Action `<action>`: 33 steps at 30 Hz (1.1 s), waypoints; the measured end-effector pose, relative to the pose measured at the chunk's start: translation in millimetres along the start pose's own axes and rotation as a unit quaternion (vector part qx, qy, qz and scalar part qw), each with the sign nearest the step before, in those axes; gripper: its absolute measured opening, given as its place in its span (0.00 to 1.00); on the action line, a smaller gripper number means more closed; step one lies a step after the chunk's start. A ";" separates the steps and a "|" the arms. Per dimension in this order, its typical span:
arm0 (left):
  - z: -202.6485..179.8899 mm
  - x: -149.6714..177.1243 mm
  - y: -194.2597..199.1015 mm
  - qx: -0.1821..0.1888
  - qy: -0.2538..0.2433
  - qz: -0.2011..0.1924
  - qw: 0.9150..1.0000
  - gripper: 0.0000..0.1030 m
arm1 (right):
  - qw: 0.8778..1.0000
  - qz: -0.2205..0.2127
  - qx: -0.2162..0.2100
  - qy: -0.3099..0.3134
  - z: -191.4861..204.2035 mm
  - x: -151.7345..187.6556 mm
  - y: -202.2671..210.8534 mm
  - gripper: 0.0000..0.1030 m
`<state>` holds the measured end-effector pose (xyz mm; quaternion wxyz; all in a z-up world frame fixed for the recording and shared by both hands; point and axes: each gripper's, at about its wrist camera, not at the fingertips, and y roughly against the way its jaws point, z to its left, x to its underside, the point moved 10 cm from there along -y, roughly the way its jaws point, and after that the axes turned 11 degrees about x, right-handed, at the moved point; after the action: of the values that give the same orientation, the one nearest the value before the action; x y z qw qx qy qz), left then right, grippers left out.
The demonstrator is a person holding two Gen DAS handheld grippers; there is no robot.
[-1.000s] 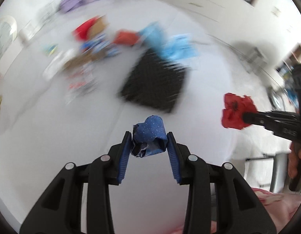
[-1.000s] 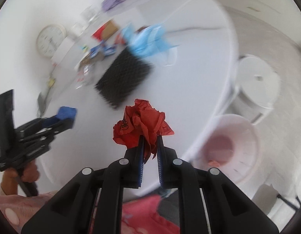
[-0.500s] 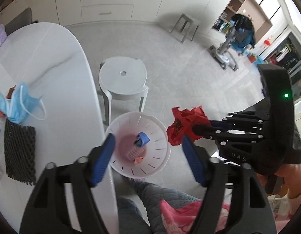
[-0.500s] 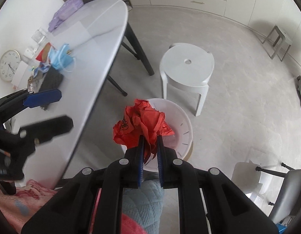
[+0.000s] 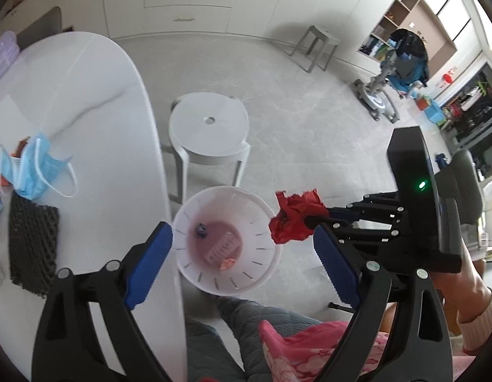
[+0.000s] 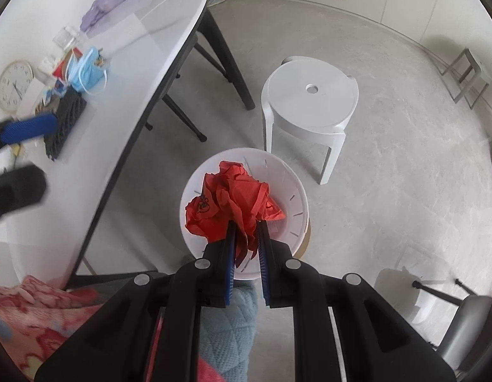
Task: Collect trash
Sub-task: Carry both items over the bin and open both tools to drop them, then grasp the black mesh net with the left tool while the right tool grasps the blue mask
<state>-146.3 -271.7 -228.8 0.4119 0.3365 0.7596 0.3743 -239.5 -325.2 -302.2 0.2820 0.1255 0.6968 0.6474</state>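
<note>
My left claw [image 5: 242, 242] gapes over the bin [image 5: 262, 273], showing its blue scrap [image 5: 201, 229]; my right claw [image 6: 246, 226] pinches red paper [image 6: 233, 203], hiding it.

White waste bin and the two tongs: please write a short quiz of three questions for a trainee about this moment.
1. True or false: the left tongs are shut on a piece of trash.
2. Which item do the right tongs hold? A) blue face mask B) crumpled red paper C) black mesh mat
3. Fill in: the white waste bin stands on the floor between the table and the white ____.

Key:
1. False; they are open and empty.
2. B; the crumpled red paper is over the bin.
3. stool.
</note>
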 end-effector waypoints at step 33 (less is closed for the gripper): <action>206.3 65.1 119.4 -0.139 0.128 -0.080 0.979 0.84 | 0.996 -0.088 -0.034 0.006 130.4 -123.4 62.8 0.95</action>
<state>30.7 -99.3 -230.7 0.3832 0.1632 0.7709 0.4819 -79.1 -275.3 -212.9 0.3377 0.0503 0.6845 0.6442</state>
